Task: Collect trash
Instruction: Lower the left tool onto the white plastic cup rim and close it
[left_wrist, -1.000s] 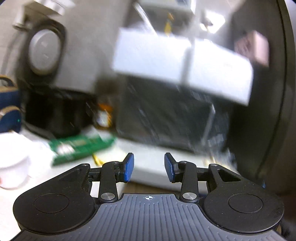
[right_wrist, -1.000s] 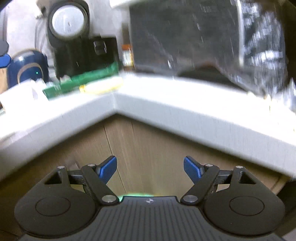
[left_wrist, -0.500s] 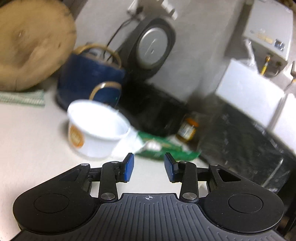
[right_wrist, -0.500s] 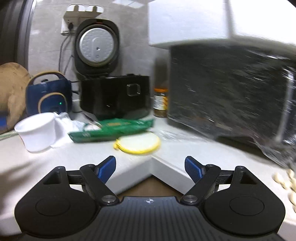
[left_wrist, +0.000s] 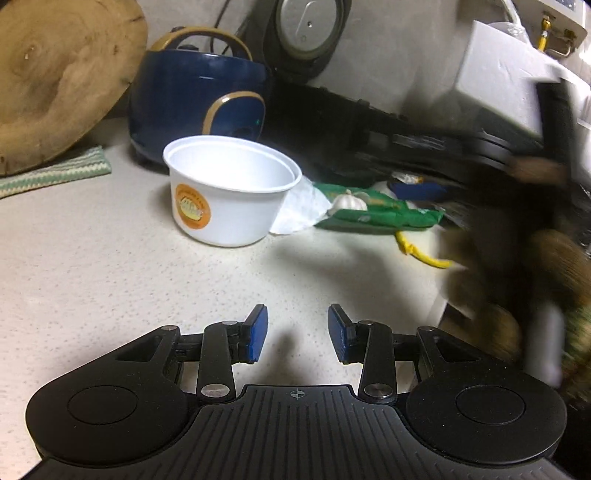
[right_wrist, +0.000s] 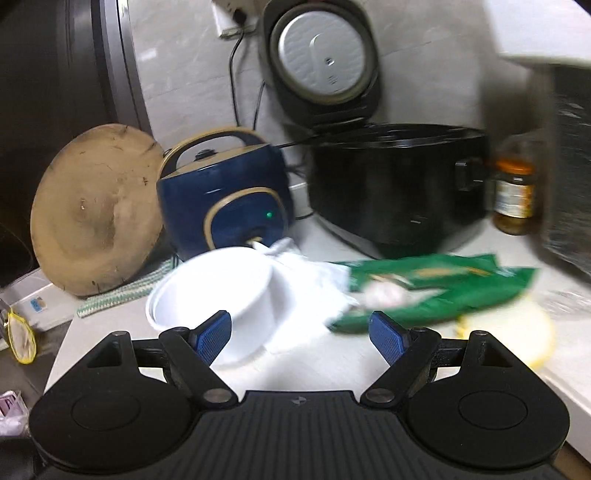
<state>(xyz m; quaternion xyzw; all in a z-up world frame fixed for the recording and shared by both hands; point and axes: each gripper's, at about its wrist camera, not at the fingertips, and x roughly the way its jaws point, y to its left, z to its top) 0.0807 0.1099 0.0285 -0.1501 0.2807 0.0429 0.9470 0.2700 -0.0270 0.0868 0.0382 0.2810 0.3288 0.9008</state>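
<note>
Here: left gripper (left_wrist: 297, 334) low over counter (left_wrist: 110, 280) | jaws apart, empty

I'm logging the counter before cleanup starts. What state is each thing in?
White cup: upright, empty, on the counter.
Green wrapper: lying flat beside the cup.
Black cooker: lid raised.
Blue cooker: closed, green light on.
Jar: upright, capped.
Wooden board: leaning, on its edge.
Left gripper: open, holds nothing.
Right gripper: open, holds nothing.
</note>
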